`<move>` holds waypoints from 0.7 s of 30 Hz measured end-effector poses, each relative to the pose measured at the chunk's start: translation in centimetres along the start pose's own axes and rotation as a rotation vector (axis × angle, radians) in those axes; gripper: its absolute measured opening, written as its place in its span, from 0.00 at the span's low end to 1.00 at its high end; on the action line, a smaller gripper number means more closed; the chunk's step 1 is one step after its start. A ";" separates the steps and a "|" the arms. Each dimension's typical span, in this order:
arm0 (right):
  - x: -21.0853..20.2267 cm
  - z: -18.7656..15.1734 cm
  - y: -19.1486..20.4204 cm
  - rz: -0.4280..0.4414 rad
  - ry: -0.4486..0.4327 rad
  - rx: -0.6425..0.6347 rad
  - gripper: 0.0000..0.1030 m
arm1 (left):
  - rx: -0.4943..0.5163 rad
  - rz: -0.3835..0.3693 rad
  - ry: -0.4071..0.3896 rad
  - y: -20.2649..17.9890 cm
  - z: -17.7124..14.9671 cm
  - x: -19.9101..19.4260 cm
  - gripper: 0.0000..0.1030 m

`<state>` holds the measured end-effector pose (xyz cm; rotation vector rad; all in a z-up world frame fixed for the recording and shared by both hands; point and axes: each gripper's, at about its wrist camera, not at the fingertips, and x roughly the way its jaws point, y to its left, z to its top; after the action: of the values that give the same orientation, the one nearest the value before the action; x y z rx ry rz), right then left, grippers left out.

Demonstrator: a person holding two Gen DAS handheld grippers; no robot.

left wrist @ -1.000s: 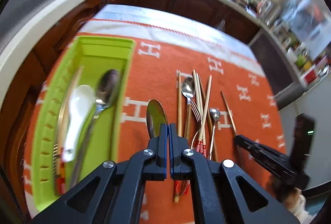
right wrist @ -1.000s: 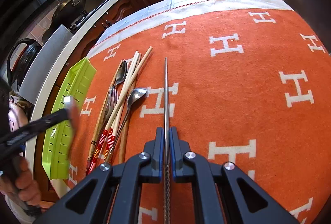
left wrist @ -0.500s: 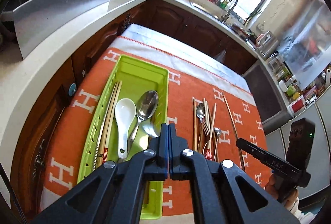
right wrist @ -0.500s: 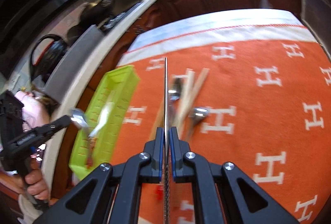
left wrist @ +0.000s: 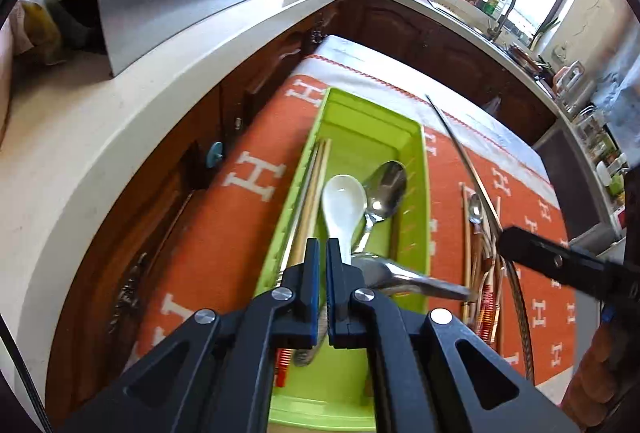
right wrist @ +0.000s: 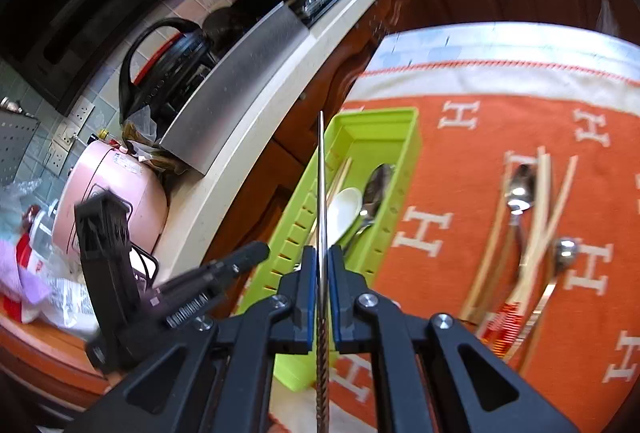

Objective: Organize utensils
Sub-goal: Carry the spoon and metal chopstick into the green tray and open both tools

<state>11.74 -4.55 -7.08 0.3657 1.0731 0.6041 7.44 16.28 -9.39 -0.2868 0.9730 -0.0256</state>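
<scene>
Right claw [right wrist: 322,273] was clamped on a metal chopstick [right wrist: 321,169], its long axis pointing up-frame over the green tray [right wrist: 400,209] at centre; left claw [left wrist: 322,273] was shut, gripping a steel spoon [left wrist: 408,279].

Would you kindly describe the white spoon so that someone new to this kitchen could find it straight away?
Start at the orange cloth patterned with white H letters, then find the lime green tray lying on it near the counter side. Inside, the white ceramic spoon lies between wooden chopsticks and a metal spoon; it is the only white, broad-bowled piece there.
</scene>
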 end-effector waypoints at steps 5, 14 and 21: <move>2.7 1.3 0.6 -0.008 0.028 0.045 0.06 | -0.011 0.000 0.000 0.7 -0.4 -0.3 0.04; 4.5 1.7 0.0 -0.127 0.076 0.017 0.09 | 0.015 0.029 -0.045 0.8 0.0 -1.7 0.23; 4.0 0.1 -2.1 -0.184 0.131 0.043 0.10 | 0.028 0.029 -0.057 0.7 0.1 -2.0 0.25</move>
<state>13.81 -3.67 -11.00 0.2632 1.2322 0.4461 6.33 17.28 -7.88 -0.2467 0.9193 -0.0045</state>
